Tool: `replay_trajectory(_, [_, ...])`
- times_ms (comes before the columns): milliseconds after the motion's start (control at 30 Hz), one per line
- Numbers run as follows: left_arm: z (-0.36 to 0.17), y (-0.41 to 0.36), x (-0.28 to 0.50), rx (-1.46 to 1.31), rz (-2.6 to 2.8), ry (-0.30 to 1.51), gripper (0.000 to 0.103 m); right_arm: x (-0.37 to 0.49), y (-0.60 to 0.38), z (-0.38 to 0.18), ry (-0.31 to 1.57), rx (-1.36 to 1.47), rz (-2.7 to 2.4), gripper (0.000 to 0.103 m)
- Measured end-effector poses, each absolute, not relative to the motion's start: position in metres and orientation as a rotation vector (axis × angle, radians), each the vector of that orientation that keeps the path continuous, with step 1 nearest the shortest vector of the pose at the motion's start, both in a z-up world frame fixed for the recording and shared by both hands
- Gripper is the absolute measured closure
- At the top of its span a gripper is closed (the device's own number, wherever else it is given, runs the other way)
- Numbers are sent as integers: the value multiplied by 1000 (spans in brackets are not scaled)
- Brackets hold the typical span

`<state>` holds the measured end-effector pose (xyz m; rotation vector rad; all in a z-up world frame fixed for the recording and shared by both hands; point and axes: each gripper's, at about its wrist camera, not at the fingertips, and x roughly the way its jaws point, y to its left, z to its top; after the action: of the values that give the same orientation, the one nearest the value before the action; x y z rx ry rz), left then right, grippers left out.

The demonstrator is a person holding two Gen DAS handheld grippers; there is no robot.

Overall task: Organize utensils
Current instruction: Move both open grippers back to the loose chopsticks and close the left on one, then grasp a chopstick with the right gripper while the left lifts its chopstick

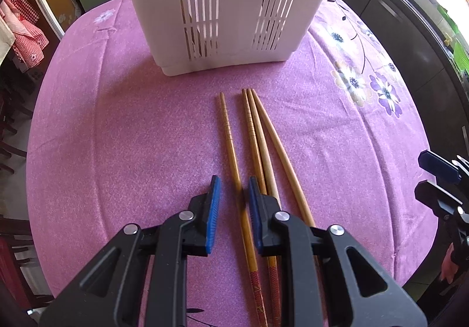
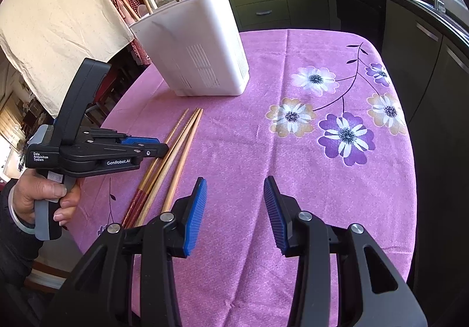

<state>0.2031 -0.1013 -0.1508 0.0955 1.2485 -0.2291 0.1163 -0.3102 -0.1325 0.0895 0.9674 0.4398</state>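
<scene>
While four chopsticks (image 1: 258, 145) are lying on my pink tablecloth (image 1: 132, 136) before one white holder (image 1: 225, 4), my left gripper (image 1: 233, 195) is straddling one without clamping; my right gripper (image 2: 234, 198) is hanging apart, empty.

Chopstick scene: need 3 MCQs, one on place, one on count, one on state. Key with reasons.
1. Where does the white holder stand relative to the loose chopsticks?
A. beyond their tips
B. on top of them
C. off the table

2. How many chopsticks lie on the pink cloth?
A. two
B. four
C. six

3. What is between the left gripper pads?
A. nothing
B. a spoon
C. the leftmost chopstick

Key: 1 A, the holder sits past the tapered ends. 2 B, four sticks show in the left wrist view. 3 C, that stick runs between the blue pads, which do not yet press it.
</scene>
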Motion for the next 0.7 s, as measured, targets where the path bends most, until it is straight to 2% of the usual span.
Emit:
replay_trajectory(133, [-151,-88,202,94,-223,1250,96,121,-305,-135,980,71,444,62])
replay_trajectory(500, [-124,-35,186,10,-188,1141,96,154,-258,-149,1069,38,526,62])
replay_trajectory(700, [-93,-26,168,-1,-191,1035,96,174,-222,-153,1136,-22,560,80])
